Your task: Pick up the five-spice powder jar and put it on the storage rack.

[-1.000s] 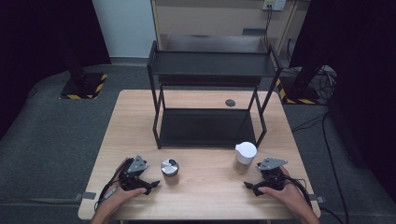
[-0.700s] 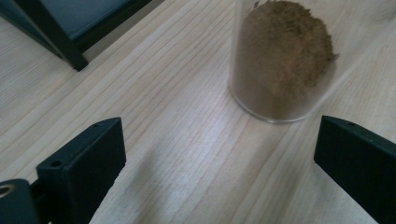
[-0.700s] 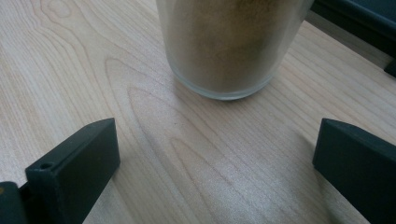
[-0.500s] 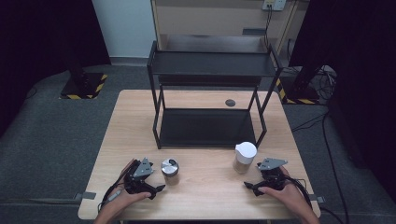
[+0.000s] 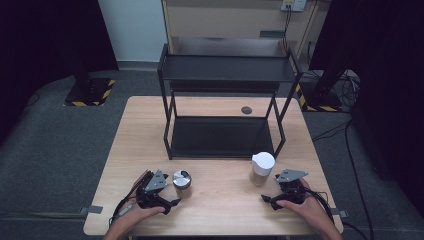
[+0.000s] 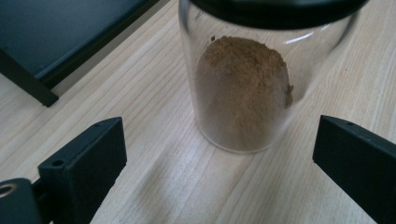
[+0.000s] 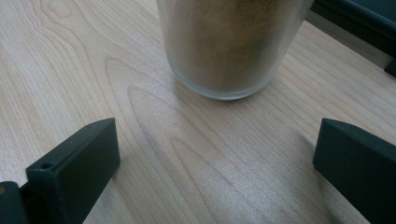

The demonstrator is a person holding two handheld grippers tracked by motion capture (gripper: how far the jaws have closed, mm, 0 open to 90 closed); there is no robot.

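A small glass jar (image 5: 182, 181) with a dark lid and brown powder stands near the table's front left. In the left gripper view the small jar (image 6: 243, 88) is just ahead of my left gripper (image 6: 219, 154), which is open, its jaws wide on either side and not touching the glass. My left gripper (image 5: 167, 190) sits right beside it in the high view. A taller white-lidded jar (image 5: 262, 167) of tan powder stands at the front right. My right gripper (image 5: 270, 192) rests on the table short of it. It stands open (image 7: 219, 144), with the jar's base (image 7: 229, 51) ahead.
A black two-level metal rack (image 5: 225, 100) stands at the middle back of the wooden table (image 5: 220, 210). A small dark round disc (image 5: 246, 110) lies on the table behind the rack. Hands hold both grippers at the front edge.
My left gripper has slid to the right, closer to the small dark-lidded jar. The right gripper and both jars have stayed in place.
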